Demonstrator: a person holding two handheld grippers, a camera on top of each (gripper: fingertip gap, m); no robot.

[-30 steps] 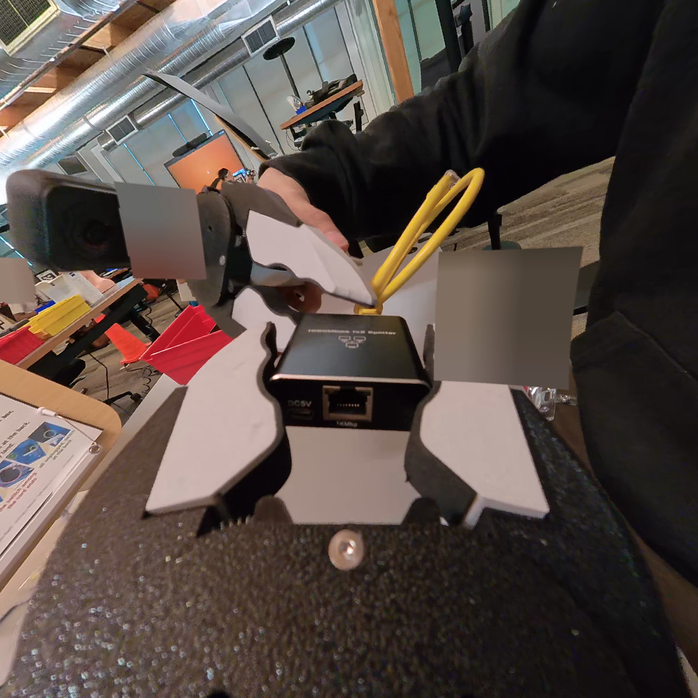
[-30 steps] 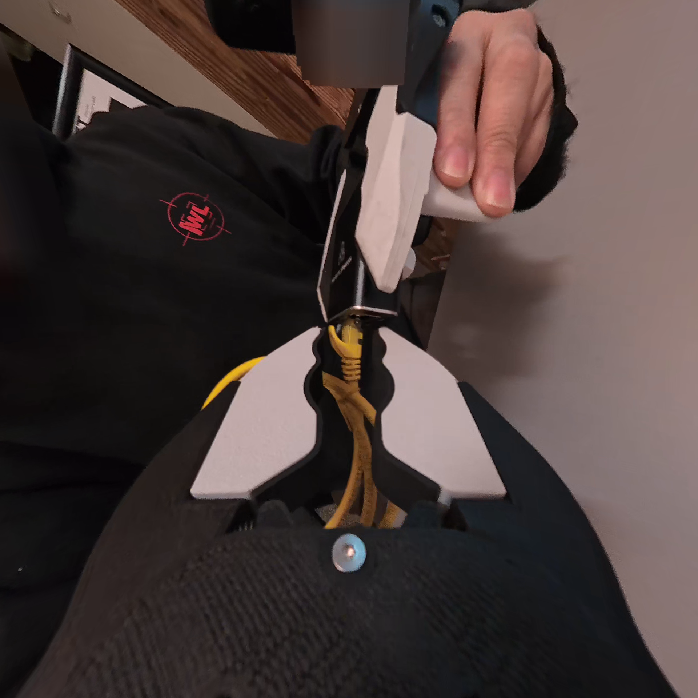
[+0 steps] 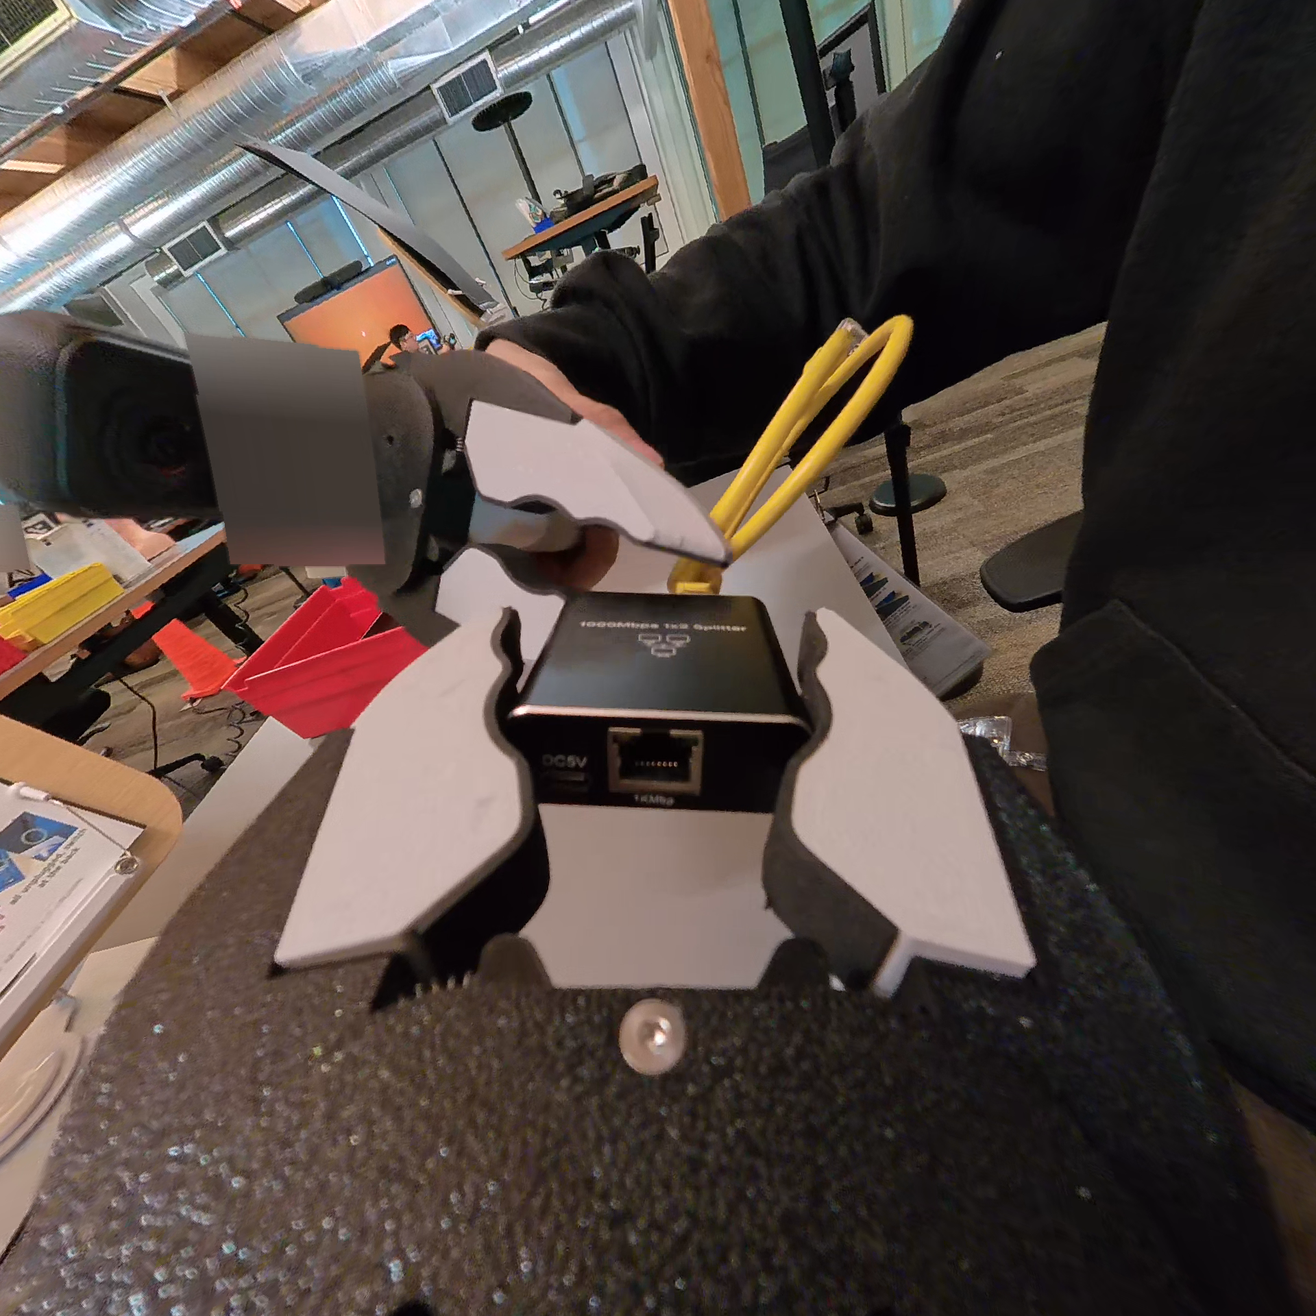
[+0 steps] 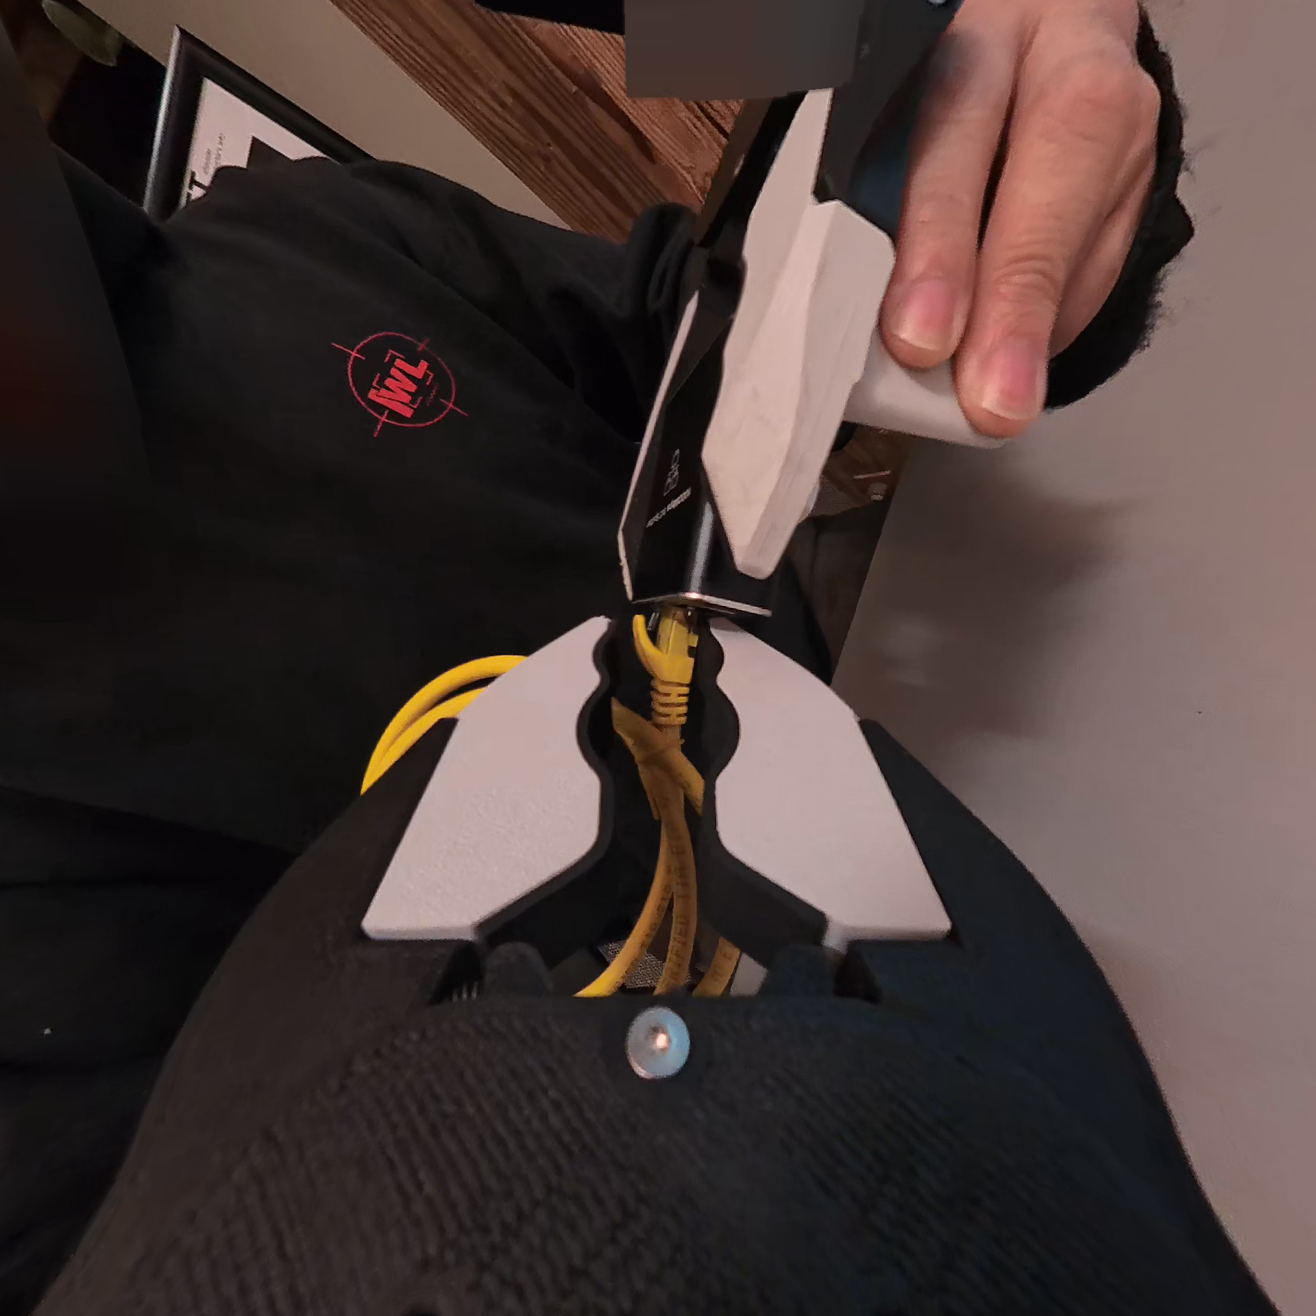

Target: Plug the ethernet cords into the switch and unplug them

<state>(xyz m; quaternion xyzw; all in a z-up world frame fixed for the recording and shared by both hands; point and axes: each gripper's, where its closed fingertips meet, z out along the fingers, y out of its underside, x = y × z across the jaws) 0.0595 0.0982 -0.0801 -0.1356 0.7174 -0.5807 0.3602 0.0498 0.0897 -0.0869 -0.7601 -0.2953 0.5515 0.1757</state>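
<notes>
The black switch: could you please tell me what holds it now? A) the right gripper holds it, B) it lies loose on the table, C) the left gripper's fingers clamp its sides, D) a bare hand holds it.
C: the left gripper has its fingers against both sides of the black switch.

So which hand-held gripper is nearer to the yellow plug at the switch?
Right. The right hand-held gripper is shut on the yellow cord just behind the yellow plug. The left hand-held gripper holds the switch by its sides, at the end away from the plug.
</notes>
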